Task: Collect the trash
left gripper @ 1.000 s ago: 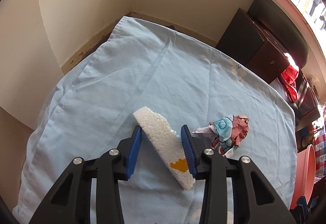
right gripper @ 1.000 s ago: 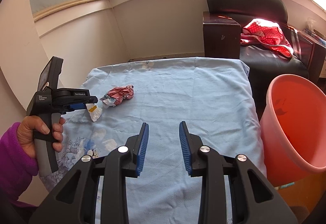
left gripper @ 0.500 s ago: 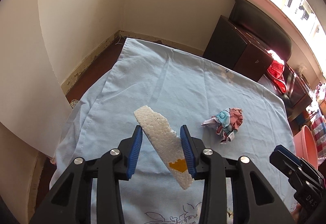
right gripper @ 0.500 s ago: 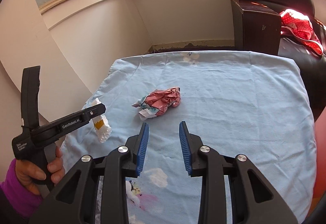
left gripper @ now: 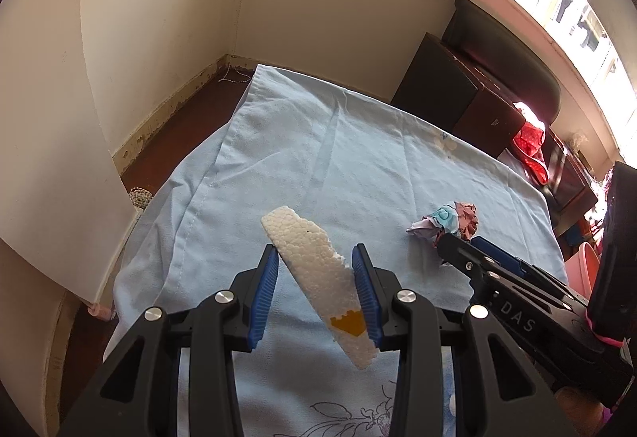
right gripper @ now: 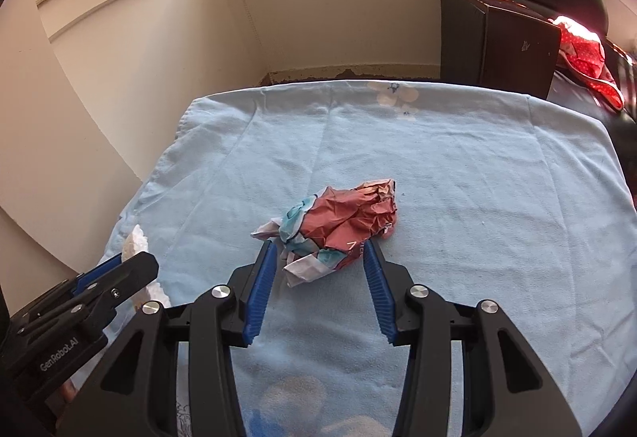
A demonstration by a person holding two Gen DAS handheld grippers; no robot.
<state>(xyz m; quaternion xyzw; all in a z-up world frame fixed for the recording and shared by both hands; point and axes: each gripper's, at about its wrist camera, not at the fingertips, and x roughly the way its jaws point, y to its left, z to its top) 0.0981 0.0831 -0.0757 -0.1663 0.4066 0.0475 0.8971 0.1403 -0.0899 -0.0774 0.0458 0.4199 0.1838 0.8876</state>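
A white foam piece [left gripper: 314, 270] with an orange patch sits slantwise between the blue pads of my left gripper [left gripper: 316, 285], which is shut on it above the cloth. A crumpled red and teal wrapper [right gripper: 346, 222] lies on the light blue cloth [right gripper: 477, 178]. My right gripper [right gripper: 318, 244] is low over it, its jaws opening, with the wrapper's near end between the fingertips and the pads not pressing on it. The left wrist view shows the wrapper [left gripper: 450, 220] with the right gripper [left gripper: 458, 250] at its near side. In the right wrist view the left gripper [right gripper: 127, 266] and foam piece [right gripper: 135, 244] are at the lower left.
The cloth covers a table set near a corner of cream walls. A dark cabinet [right gripper: 501, 35] and a red dotted cloth [right gripper: 585, 59] stand beyond the far right edge. A pink bucket [left gripper: 585, 266] shows at the right, partly behind the right gripper.
My right gripper has come forward and down to the wrapper, and its jaws have widened around it. My left gripper has drawn back a little, still with the foam piece.
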